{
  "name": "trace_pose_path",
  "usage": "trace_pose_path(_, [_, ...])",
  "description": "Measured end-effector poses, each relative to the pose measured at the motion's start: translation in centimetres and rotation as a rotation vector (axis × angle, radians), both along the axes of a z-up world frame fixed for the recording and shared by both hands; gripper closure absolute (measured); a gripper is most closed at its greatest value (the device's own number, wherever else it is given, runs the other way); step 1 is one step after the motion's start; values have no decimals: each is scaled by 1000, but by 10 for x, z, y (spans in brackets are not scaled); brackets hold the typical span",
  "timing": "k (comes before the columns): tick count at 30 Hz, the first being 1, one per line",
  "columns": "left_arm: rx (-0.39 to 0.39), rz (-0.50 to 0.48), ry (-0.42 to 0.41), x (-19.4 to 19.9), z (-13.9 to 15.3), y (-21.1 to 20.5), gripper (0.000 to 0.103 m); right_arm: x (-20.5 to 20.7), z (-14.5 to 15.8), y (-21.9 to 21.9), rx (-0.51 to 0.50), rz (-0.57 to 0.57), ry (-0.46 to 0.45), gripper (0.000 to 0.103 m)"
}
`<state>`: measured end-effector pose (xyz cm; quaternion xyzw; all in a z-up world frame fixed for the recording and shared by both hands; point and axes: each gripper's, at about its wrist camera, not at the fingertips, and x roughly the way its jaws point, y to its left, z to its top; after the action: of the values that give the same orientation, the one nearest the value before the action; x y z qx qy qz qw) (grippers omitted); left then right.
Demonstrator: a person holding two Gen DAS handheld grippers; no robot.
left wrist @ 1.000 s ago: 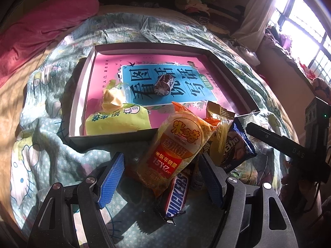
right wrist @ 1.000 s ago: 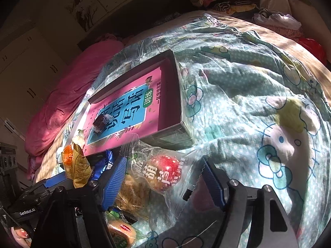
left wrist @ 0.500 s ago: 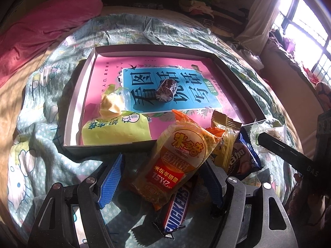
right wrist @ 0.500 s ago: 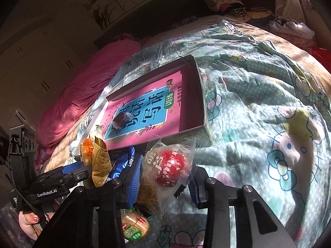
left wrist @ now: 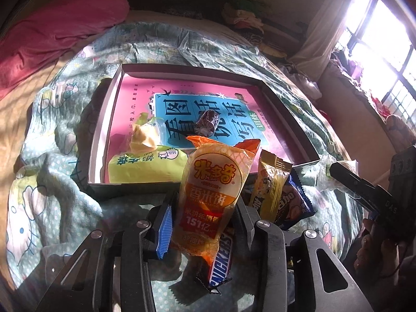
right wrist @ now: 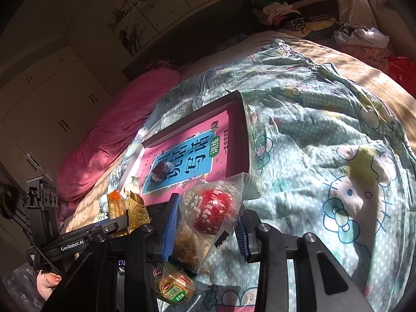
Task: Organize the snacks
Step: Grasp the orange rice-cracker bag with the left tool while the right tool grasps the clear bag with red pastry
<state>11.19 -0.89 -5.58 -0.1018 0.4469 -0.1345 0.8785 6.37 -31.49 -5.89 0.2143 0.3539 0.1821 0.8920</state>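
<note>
My left gripper [left wrist: 205,223] has an orange rice cracker packet [left wrist: 213,187] between its blue pads; its jaws are closing and the pads touch the packet's sides. Under it lies a Snickers bar [left wrist: 221,265]. My right gripper [right wrist: 205,228] is shut on a clear bag with a red ball snack [right wrist: 210,210], held just above the quilt. Behind both sits the open shallow box [left wrist: 286,119] with a pink and blue book as its floor. In it lie a yellow-green packet [left wrist: 145,166], a small yellow sweet [left wrist: 144,136] and a dark wrapped sweet [left wrist: 206,122].
A gold packet [left wrist: 270,182] and a blue packet [left wrist: 293,205] lean beside the rice crackers. A brown snack bag [right wrist: 187,247] and a bun packet with a green label [right wrist: 175,288] lie under the right gripper. The cartoon-print quilt [right wrist: 338,156] spreads rightwards; a pink duvet [right wrist: 117,119] lies at the left.
Both grippers have narrowed: the left onto the rice cracker packet, the right onto the clear bag. The right gripper has risen a little with the bag.
</note>
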Motion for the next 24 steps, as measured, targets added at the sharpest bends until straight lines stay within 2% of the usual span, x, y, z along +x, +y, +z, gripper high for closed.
trace_pose_path(24, [-47,119,-131,5,41,37,65,6,10,3,-28,4,-61,64])
